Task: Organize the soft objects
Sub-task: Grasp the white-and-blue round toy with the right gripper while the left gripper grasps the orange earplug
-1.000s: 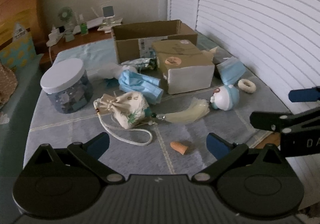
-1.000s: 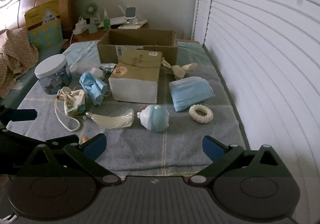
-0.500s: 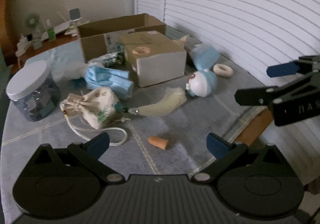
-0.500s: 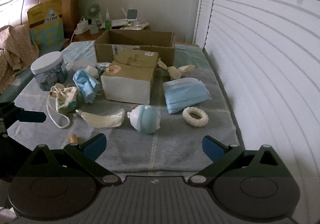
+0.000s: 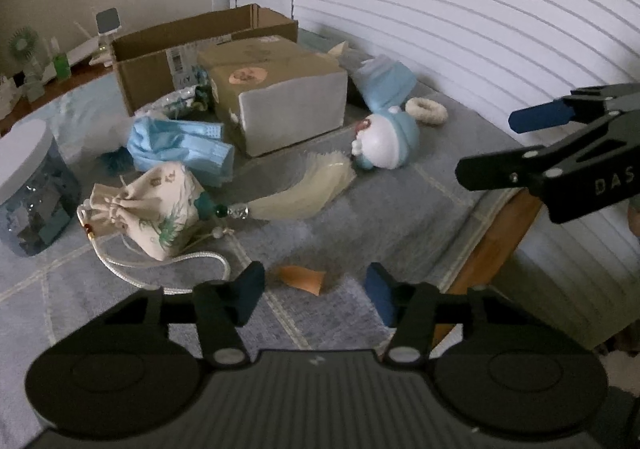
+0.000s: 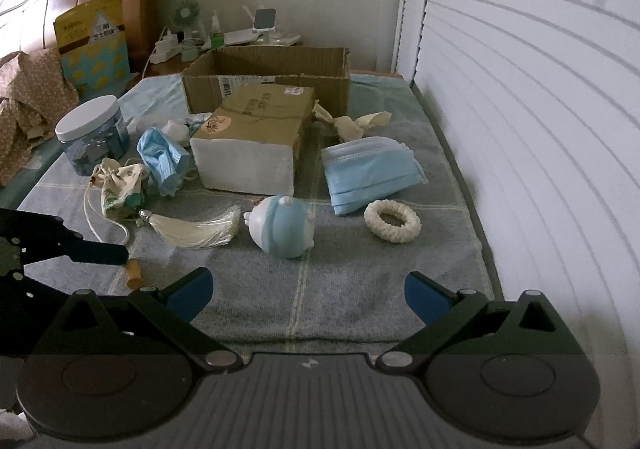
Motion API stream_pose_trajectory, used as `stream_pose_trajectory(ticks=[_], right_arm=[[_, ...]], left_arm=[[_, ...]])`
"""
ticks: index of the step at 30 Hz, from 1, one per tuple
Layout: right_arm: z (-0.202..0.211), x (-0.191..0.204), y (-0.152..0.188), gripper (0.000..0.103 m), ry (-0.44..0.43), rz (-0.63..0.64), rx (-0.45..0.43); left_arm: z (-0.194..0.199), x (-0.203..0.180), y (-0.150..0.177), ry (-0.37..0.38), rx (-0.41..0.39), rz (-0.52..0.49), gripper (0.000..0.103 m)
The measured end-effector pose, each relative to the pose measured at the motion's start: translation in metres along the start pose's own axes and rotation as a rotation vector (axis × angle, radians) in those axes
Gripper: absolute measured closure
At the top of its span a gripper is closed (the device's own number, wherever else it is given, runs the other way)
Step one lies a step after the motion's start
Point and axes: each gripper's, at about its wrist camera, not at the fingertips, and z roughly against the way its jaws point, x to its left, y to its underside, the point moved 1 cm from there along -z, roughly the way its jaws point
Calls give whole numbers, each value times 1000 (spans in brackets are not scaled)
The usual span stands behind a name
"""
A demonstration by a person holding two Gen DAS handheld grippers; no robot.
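Closing my left gripper (image 5: pixel 315 295) around the orange earplug (image 5: pixel 301 278) near the blanket's (image 6: pixel 340 289) front edge; pads aren't touching it yet. My right gripper (image 6: pixel 308 295) is hanging wide open and empty, short of the blue plush toy (image 6: pixel 282 227).
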Motion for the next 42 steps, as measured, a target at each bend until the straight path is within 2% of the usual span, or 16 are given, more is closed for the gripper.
stream_pose_trajectory(ticks=[5,8,10,12,14,28,30,34,37,42], right_arm=[[-4,1,0,0,-11,10,5],[-7,2,0,0,-14,18,10],[-8,3,0,0,-15,24,13],[-9,4,0,0,-16,28,15],[-10,4,-2,0,-17,30,13],[-31,10,-13,2,-23,67,11],[-38,10,-15,5,-28,69,9],[-53,12,-22,17,-38,73,18],[-62,12,-26,21,-41,78,22],[-72,13,-30,38,-46,75,43]], left_arm=[[0,7,0,18,-4,-7,52],[0,9,-1,30,-9,-18,62],[1,10,0,32,-10,-19,65],[2,12,1,33,-16,-14,75],[3,14,1,37,-17,2,79],[13,22,-4,33,-39,41,80],[13,22,-7,30,-38,44,80],[11,24,-11,28,-35,50,80],[9,26,-13,28,-32,52,80],[8,26,-15,28,-20,43,80]])
